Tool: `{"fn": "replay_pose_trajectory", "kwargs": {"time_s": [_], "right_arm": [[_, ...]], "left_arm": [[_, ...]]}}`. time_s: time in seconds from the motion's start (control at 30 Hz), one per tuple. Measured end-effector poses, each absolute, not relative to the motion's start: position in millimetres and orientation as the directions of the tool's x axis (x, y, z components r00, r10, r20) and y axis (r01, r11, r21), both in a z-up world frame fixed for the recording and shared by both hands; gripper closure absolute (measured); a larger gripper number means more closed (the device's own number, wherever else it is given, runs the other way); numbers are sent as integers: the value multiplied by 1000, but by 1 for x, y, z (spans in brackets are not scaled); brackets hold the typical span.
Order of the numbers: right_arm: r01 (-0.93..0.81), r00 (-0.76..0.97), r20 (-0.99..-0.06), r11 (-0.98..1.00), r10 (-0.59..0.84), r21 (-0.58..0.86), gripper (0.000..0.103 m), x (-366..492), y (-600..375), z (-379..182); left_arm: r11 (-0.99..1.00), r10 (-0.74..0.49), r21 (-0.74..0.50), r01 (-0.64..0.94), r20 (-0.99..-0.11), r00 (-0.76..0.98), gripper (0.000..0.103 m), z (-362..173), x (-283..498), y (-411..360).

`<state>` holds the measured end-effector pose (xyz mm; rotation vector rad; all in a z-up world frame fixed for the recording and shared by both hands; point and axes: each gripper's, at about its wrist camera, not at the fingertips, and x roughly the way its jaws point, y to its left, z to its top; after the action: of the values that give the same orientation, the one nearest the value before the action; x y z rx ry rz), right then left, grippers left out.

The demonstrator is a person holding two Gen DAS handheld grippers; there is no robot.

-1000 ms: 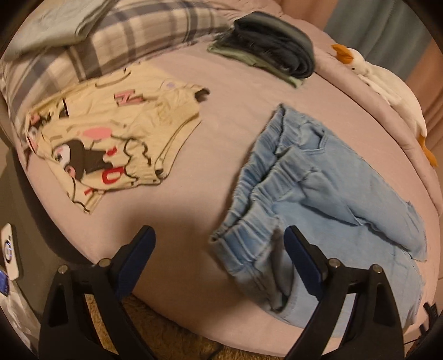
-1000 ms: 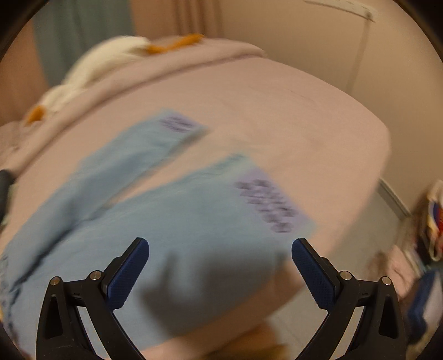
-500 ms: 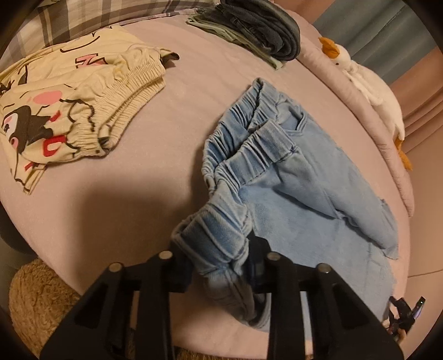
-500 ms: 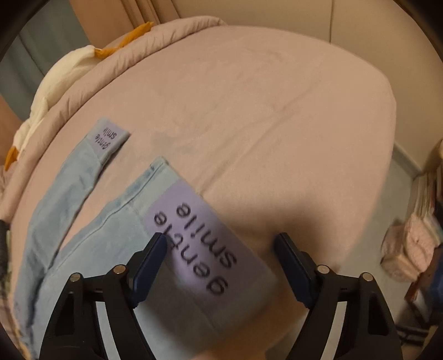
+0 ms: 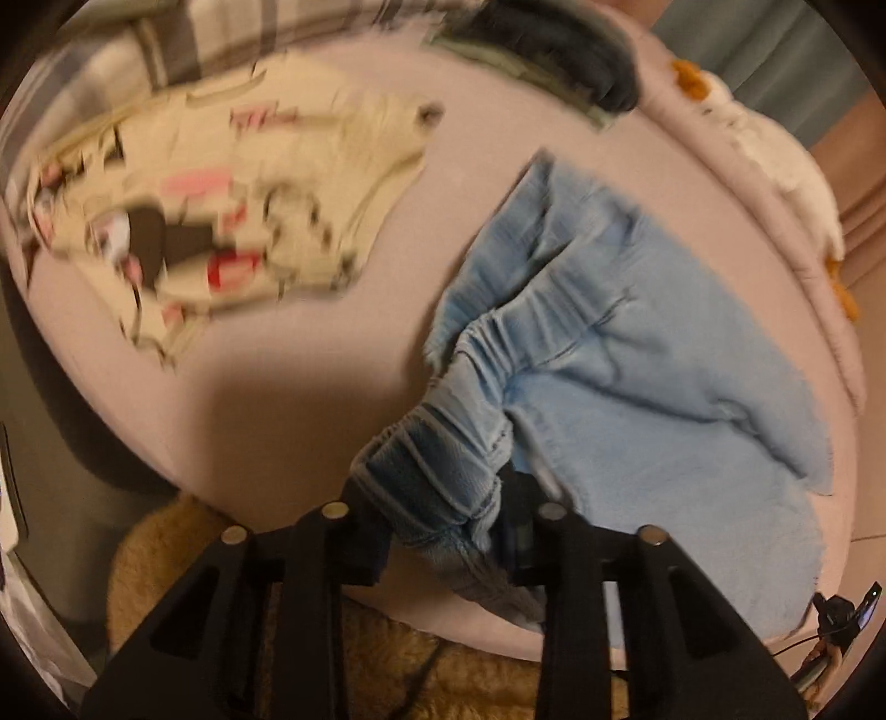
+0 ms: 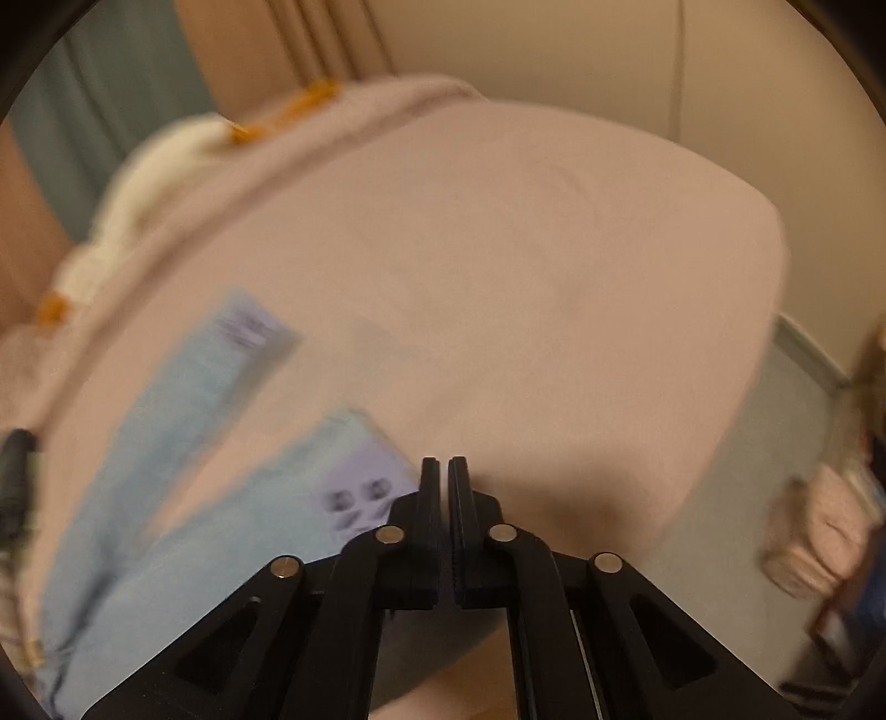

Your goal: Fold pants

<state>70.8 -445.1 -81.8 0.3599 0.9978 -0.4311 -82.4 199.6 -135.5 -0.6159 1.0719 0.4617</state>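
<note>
My left gripper (image 5: 443,526) has just grabbed the pants (image 5: 637,354) waistband. My right gripper (image 6: 444,471) snapped shut beside the leg hem, maybe missing it.

The left gripper (image 5: 443,512) pinches the bunched waistband (image 5: 429,471) of the light blue pants (image 5: 637,360), its jaws opening slightly. The pants lie spread on a pink bed (image 5: 288,399). A cream printed garment (image 5: 221,221) lies apart, dark folded clothes (image 5: 565,50) beyond.
</note>
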Motion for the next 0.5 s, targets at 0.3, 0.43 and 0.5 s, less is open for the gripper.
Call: {"fn": "replay_pose_trajectory", "kwargs": {"time_s": [0.3, 0.43, 0.5], "right_arm": [[462, 535, -833, 874, -142, 147, 83, 72, -428, -47], [390, 604, -792, 899, -88, 198, 33, 87, -397, -19], [329, 617, -786, 917, -28, 225, 33, 101, -376, -8]], "left_arm": [[743, 155, -234, -627, -851, 501, 14, -78, -90, 188], [758, 137, -304, -577, -790, 597, 8, -55, -77, 173], [764, 99, -331, -553, -788, 608, 7, -53, -61, 163]]}}
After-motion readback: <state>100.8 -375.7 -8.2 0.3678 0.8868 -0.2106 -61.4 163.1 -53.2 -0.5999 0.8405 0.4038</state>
